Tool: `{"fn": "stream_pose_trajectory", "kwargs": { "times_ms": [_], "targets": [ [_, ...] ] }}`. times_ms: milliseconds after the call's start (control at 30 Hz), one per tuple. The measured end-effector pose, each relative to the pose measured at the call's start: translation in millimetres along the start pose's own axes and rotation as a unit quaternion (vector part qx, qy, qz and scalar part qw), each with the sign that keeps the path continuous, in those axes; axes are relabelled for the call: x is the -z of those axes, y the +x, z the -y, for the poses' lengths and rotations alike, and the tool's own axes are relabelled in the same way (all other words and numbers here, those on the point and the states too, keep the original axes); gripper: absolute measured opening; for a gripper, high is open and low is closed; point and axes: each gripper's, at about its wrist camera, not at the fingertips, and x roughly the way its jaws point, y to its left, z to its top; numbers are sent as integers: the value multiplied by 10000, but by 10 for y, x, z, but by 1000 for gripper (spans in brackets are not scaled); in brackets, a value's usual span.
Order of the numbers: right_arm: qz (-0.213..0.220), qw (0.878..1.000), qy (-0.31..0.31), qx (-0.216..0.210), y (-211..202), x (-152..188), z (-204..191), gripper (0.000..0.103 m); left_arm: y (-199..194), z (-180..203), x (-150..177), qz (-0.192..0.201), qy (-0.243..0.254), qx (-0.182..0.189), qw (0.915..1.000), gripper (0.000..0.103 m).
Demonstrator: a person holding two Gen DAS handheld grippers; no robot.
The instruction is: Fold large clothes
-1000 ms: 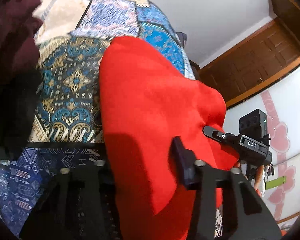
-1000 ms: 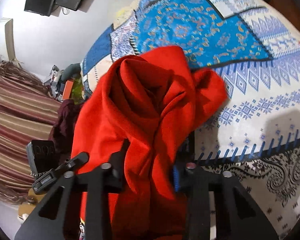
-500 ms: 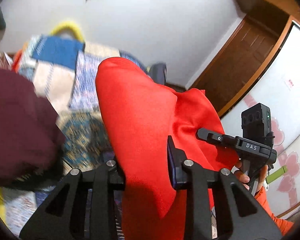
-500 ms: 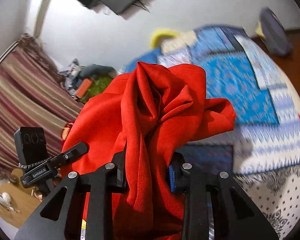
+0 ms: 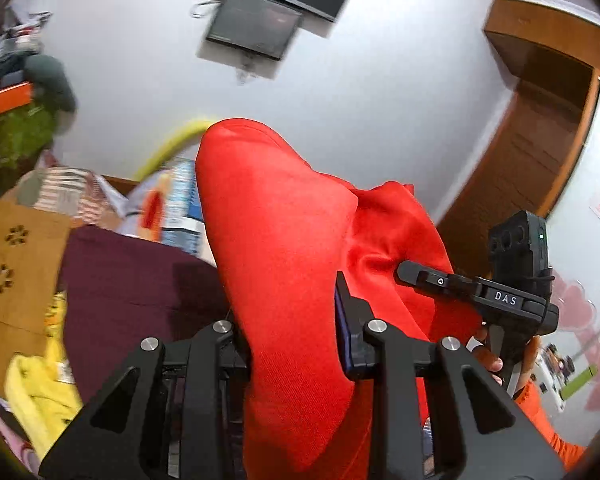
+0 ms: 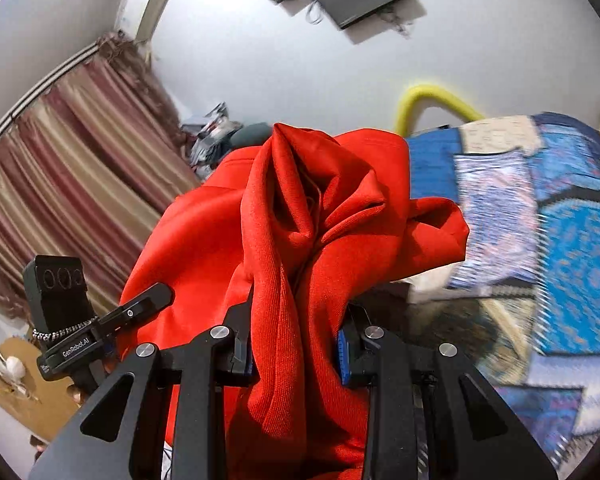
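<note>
Between the jaws of our left gripper (image 5: 296,344) sat the red garment (image 5: 284,240), pinched tight; our right gripper (image 6: 296,348) clamped a bunched fold beside it. We had it lifted off the patterned bedspread (image 6: 560,240), probably to shake it flat before folding.

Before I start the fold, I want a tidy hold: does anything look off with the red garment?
Yes. In the right tongs the red garment is bunched into twisted ridges, not a flat edge. The left tongs hold a smoother panel, so the two grips look uneven.
</note>
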Motion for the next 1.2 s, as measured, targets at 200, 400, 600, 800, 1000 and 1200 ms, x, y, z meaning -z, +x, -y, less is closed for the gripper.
{"fn": "stream_pose_trajectory", "kwargs": {
  "times_ms": [200, 400, 600, 800, 1000, 1200],
  "targets": [
    [-244, 9994, 190, 163, 826, 75, 39, 26, 252, -808, -15, -146, -384, -511, 9978, 30],
    [-1120, 9863, 810, 898, 1476, 372, 482, 32, 796, -1516, 362, -999, -857, -1019, 9860, 41],
    [-1052, 9863, 712, 1050, 1136, 327, 588, 50, 725, -1527, 443, -763, -561, -1206, 9882, 61],
    [-589, 9869, -78, 1498, 568, 238, 195, 50, 451, -1191, 367, -547, -22, -1878, 9807, 61],
    [-3, 9828, -964, 1573, 96, 296, -384, 50, -169, -694, 384, -74, 223, -1829, 9829, 61],
    [782, 9718, -1670, 1471, -539, 575, -980, 50, -999, 79, 468, 670, 572, -1584, 9834, 61]
  ]
}}
